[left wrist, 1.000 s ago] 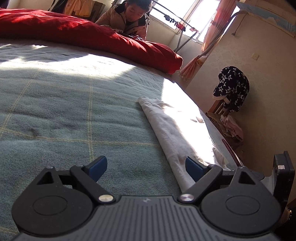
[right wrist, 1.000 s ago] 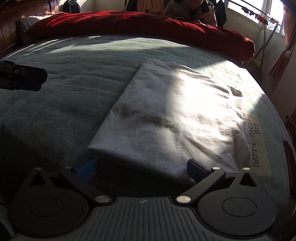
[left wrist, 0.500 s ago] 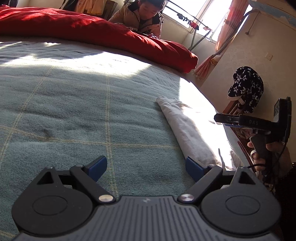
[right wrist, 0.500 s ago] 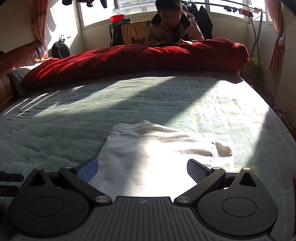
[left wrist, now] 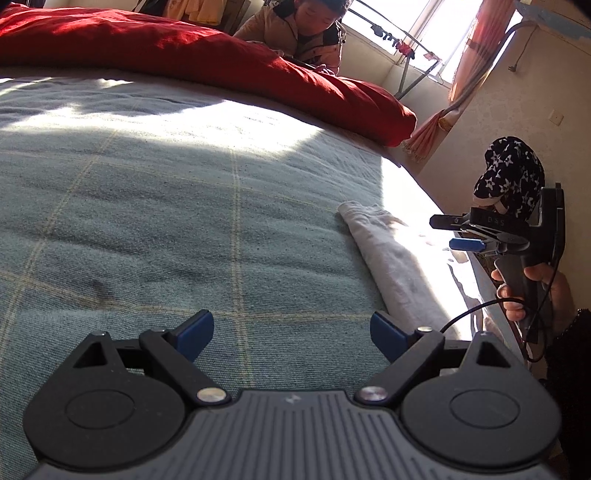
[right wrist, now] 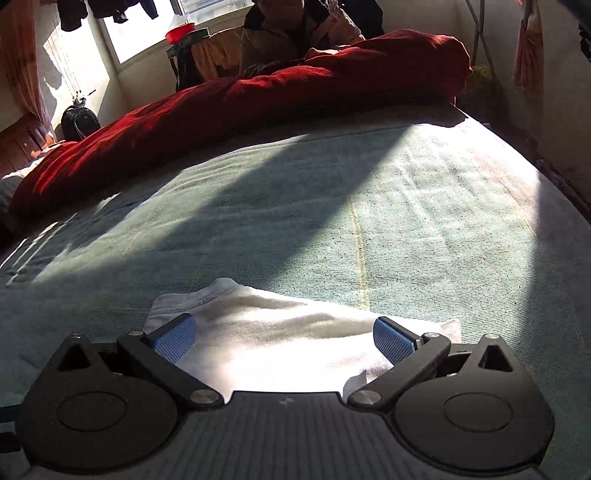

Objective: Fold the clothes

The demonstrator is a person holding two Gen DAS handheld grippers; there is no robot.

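Presently the white cotton garment (right wrist: 280, 332) lies flat on the grey-green checked bedspread (left wrist: 166, 221) near the bed's edge, folded into a compact oblong; in the left wrist view it (left wrist: 388, 251) shows as a narrow band with a doubled edge toward the middle of the bed. It lies as the task would leave it, though whether a further fold is intended cannot be settled from this moment.

The right gripper (right wrist: 284, 338) stands over the garment's near part with its jaws wide, nothing between them — the cloth shows under and beyond both blue pads (right wrist: 173, 338). Seen from the left wrist view, that right gripper (left wrist: 456, 232) is held level above the cloth by a hand (left wrist: 532, 291) on its grip, clear of the fabric. Judged by its position, it is placed either to release or to take the near edge.

The left gripper (left wrist: 291, 332) also has its jaws wide and empty; the garment's near end lies just beside its right-hand pad, not between the two.

Outward — a red rumpled quilt (left wrist: 184, 51) runs along the far side of the bed, with a seated person (left wrist: 303, 33) behind it. A dark star-patterned cloth (left wrist: 513, 173) hangs by the wall.
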